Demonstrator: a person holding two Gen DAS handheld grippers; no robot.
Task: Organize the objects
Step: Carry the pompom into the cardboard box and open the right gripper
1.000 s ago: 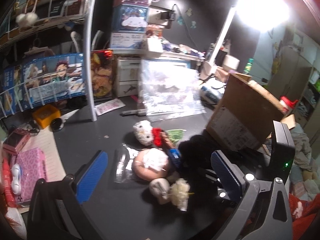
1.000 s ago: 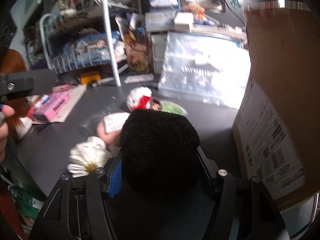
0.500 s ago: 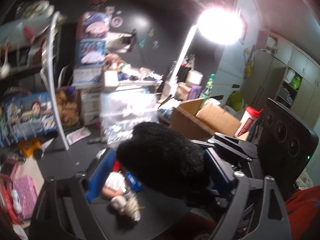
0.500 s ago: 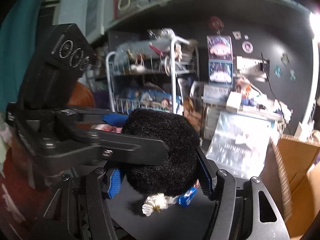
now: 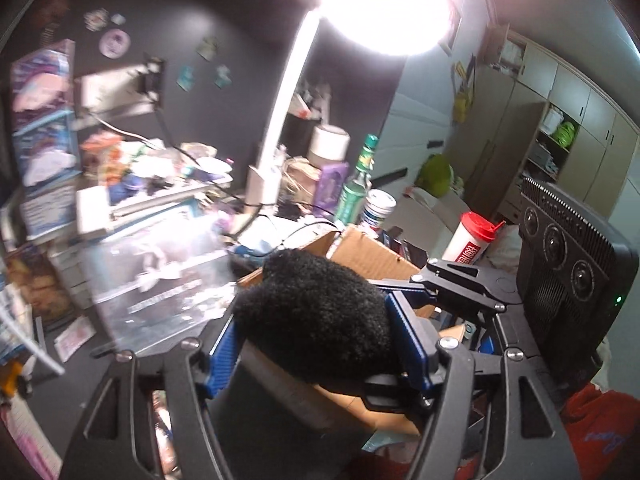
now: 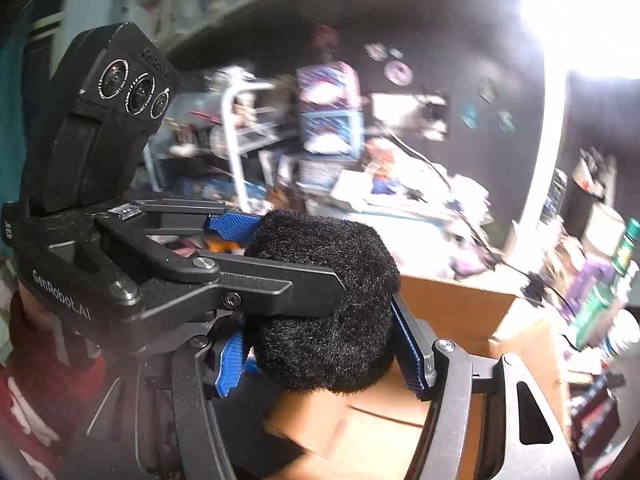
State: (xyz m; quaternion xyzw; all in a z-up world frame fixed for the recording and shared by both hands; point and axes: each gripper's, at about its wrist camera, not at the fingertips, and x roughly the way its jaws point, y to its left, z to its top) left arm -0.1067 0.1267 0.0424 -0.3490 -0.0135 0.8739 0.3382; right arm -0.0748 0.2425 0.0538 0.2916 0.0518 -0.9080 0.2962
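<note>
A black fuzzy plush (image 5: 316, 316) is held up in the air by both grippers at once. My left gripper (image 5: 316, 344) is shut on it, its blue pads (image 5: 222, 356) pressing both sides. My right gripper (image 6: 324, 344) is shut on the same plush (image 6: 324, 304), and the left gripper crosses it from the left in the right wrist view. An open cardboard box (image 5: 368, 252) stands just behind and below the plush; it also shows in the right wrist view (image 6: 452, 300).
A bright desk lamp (image 5: 384, 0) glares overhead on a white arm. A clear plastic bag (image 5: 160, 280) leans at the desk's back. Bottles (image 5: 356, 184) and a red-capped cup (image 5: 468, 240) stand beyond the box. Cluttered shelves (image 6: 328, 120) fill the left.
Both grippers have lifted the plush off the desk and swung right toward the cardboard box. The left gripper, open a second ago, has closed on the plush.
</note>
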